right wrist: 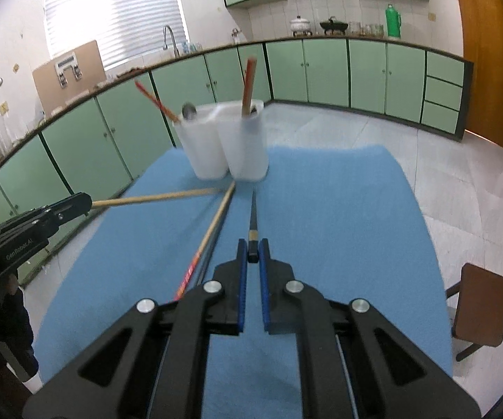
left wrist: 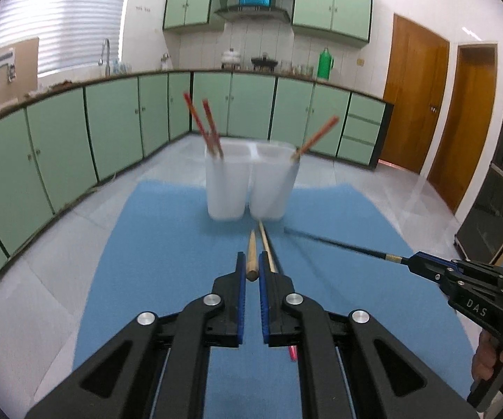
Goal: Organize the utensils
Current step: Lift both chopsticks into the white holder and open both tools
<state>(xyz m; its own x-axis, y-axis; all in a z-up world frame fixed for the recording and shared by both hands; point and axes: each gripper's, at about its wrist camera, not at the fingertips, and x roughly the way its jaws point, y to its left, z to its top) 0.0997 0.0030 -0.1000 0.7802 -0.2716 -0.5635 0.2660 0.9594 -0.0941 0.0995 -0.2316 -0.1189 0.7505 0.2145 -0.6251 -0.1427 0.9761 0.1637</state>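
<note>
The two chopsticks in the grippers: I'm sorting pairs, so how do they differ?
The left gripper holds a light wooden chopstick, plain and round-ended; the right gripper holds a black chopstick with a gold band near its square butt. The wooden one looks thicker. Both are gripped at the butt end, pointing toward the white holder over the blue mat.

A blue cloth (left wrist: 167, 244) covers the table. At its far end stands a white two-compartment utensil holder (left wrist: 248, 181), resting directly on the cloth. Just in front of the holder, a pair of chopsticks (right wrist: 213, 223), pale wood with red patterned ends, lies flat on the cloth, pointing toward the holder's base.
</note>
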